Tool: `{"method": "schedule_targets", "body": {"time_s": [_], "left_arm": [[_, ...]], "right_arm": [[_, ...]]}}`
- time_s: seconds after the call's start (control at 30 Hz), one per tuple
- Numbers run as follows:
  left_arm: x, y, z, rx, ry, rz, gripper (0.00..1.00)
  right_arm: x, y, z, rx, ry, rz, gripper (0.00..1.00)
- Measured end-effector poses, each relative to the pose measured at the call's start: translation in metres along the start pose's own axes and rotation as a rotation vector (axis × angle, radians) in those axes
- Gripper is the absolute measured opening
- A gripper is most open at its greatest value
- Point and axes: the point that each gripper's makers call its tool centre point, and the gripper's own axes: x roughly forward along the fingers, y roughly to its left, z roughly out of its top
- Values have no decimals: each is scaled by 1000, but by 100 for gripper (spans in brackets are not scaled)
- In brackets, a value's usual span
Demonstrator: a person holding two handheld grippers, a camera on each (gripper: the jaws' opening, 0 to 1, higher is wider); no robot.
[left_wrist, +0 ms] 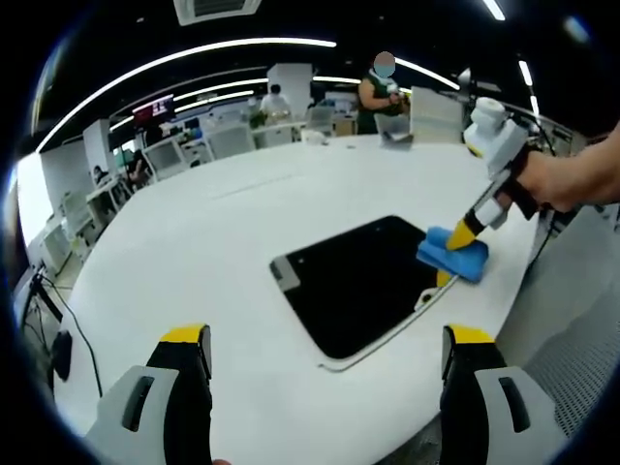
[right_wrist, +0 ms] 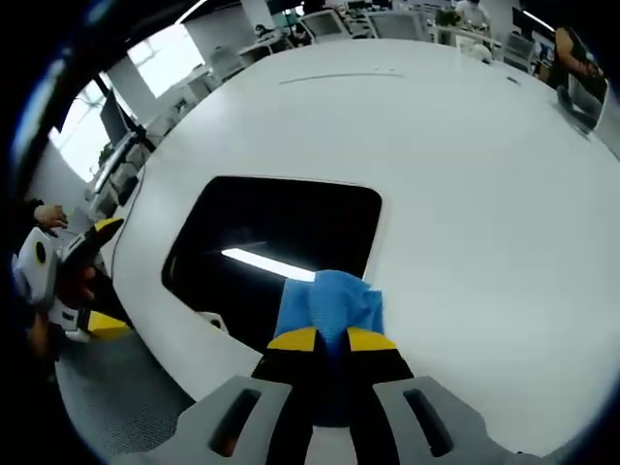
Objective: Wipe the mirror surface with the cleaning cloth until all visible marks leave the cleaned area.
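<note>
A dark rectangular mirror (left_wrist: 363,281) lies flat on the white table (left_wrist: 242,223), near its edge. In the left gripper view my right gripper (left_wrist: 463,235), held by a hand, presses a blue cleaning cloth (left_wrist: 453,255) onto the mirror's right corner. My left gripper (left_wrist: 326,341) is open, hovering short of the mirror with nothing between its yellow-tipped fingers (left_wrist: 184,336). In the right gripper view the mirror (right_wrist: 276,242) reflects a ceiling light, and my right gripper (right_wrist: 331,338) is shut on the blue cloth (right_wrist: 329,302) at the mirror's near edge. The left gripper (right_wrist: 82,254) shows at far left.
The round white table (right_wrist: 455,165) stretches wide beyond the mirror. Grey floor (left_wrist: 572,320) lies past the table edge. Desks, monitors and chairs (left_wrist: 184,150) stand behind, with people (left_wrist: 380,92) at the far side. Cables (left_wrist: 58,320) hang off the left.
</note>
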Motion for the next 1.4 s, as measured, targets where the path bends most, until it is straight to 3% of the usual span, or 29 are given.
{"method": "schedule_targets", "body": {"time_s": [0.5,0.57,0.77,0.87,1.13,1.4], "left_arm": [[0,1,0,-14,-2,2,99],[-1,0,8,-35,-43,-5,100],[-2,0,8,-14,-21,5,100],[-4,1,9,-49,-26,-9,100],[-13,20,-1,-13,-9,-20,100],[-17,32,-5,-42,-1,-14,100]], "right_arm": [[-1,2,-2,-12,3,-23,4],[-1,2,-2,-13,2,-33,4],[-1,3,-2,-1,-3,-40,4],[-1,5,-2,-6,-3,-41,4],[2,14,0,-28,5,-34,4],[6,22,2,-37,4,-26,4]]}}
